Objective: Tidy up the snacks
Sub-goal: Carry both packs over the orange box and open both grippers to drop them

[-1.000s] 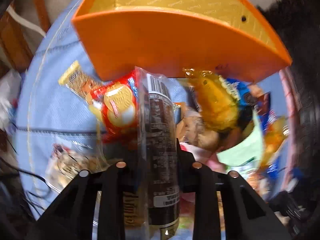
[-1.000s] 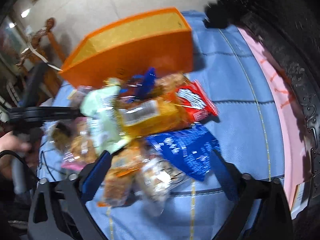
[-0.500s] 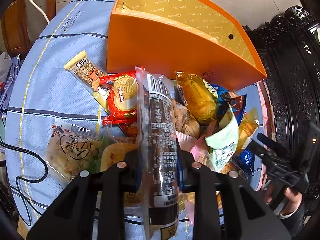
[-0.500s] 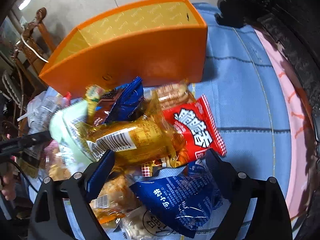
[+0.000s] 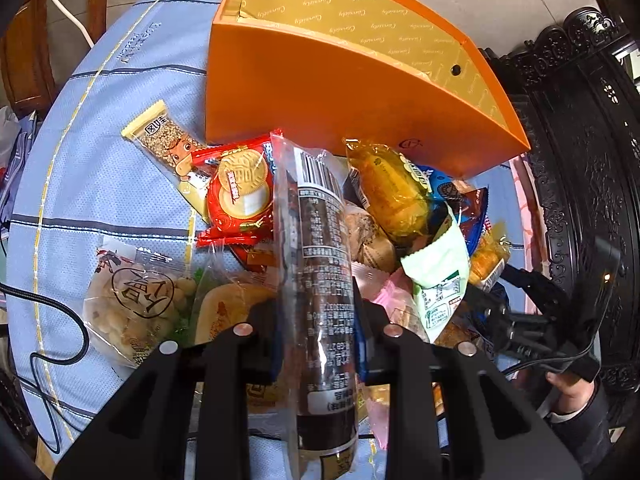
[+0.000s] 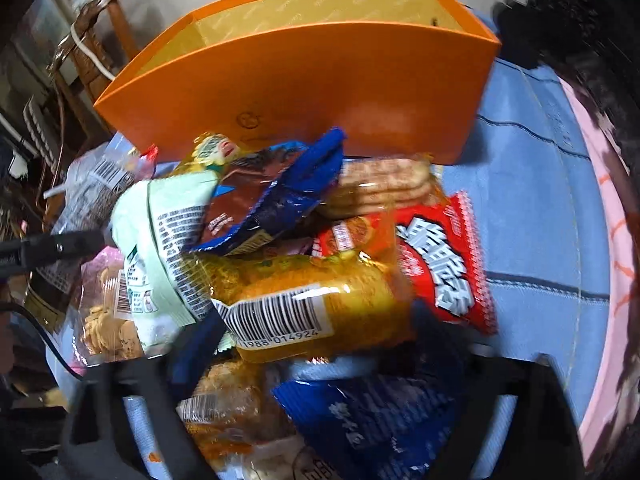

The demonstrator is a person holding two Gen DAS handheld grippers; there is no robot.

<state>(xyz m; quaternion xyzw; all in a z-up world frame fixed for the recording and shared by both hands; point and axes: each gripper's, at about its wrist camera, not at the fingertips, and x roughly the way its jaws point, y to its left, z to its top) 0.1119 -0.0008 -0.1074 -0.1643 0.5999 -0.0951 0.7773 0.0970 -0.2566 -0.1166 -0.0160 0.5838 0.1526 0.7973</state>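
A heap of wrapped snacks lies on the blue cloth in front of an open orange box [image 5: 360, 92] [image 6: 304, 92]. My left gripper [image 5: 316, 312] is shut on a long dark brown snack bar in a clear wrapper [image 5: 320, 232], held up above the heap. My right gripper [image 6: 316, 340] hangs low over the heap's right side. Its jaws are closing, with a yellow cake packet with a barcode [image 6: 320, 304] between the fingers. I see no firm squeeze on it. In the left wrist view the right gripper [image 5: 520, 312] shows at the right, held by a hand [image 5: 572, 388].
The box's gold-lined inside [image 5: 352, 20] shows nothing in it. A red biscuit pack [image 5: 240, 192], a sesame bar [image 5: 164, 144] and a clear bag of nuts [image 5: 132, 308] lie left of the heap. Carved dark furniture [image 5: 580, 160] stands right, a black cable [image 5: 60, 344] left.
The left gripper drew back from the box with the bar still in its grip. The right gripper sank toward the heap, rolled, and its fingers now flank the yellow packet.
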